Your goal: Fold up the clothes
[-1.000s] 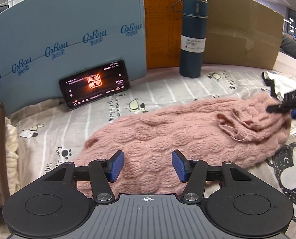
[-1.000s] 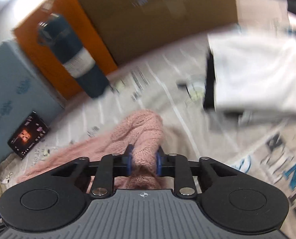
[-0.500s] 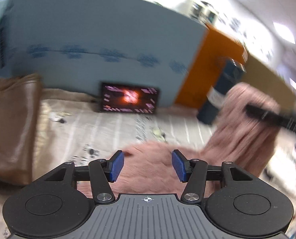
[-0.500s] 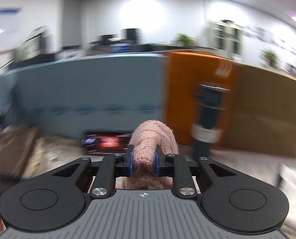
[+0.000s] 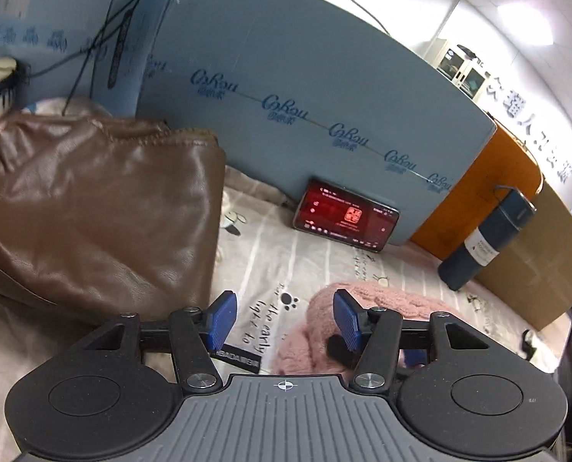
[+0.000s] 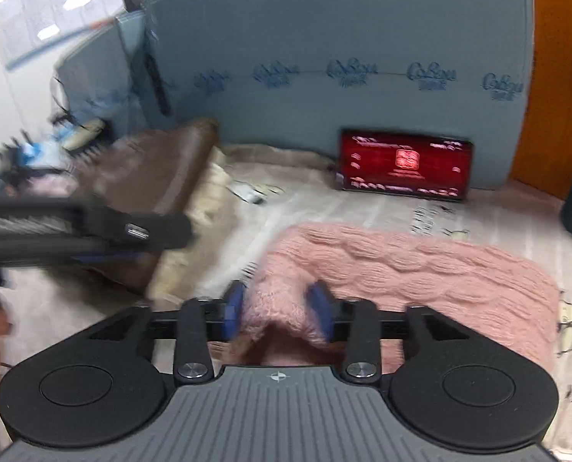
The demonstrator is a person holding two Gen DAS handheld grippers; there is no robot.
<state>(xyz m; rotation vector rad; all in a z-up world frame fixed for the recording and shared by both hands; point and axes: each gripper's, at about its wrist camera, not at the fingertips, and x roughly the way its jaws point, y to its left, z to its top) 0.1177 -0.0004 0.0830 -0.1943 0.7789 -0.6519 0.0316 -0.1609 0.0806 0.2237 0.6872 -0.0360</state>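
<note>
The pink cable-knit sweater (image 6: 401, 261) is lying bunched on the striped cartoon-print sheet (image 5: 305, 261), in front of the phone with the glowing red screen (image 5: 345, 219); its yarn is looking fuzzy, with raised oval ribs. Left of the phone, a creased brown leather garment (image 5: 93, 211) is resting. Behind the phone, a blue foam board (image 5: 324, 88) is repeating the word "CaRou". Right of the phone, a dark blue cylindrical vacuum bottle (image 5: 486, 246) is standing. The left gripper (image 5: 284, 319) is hovering with jaws wide apart, holding nothing. The right gripper (image 6: 278, 308) is pinching a sweater fold between partly parted jaws.
</note>
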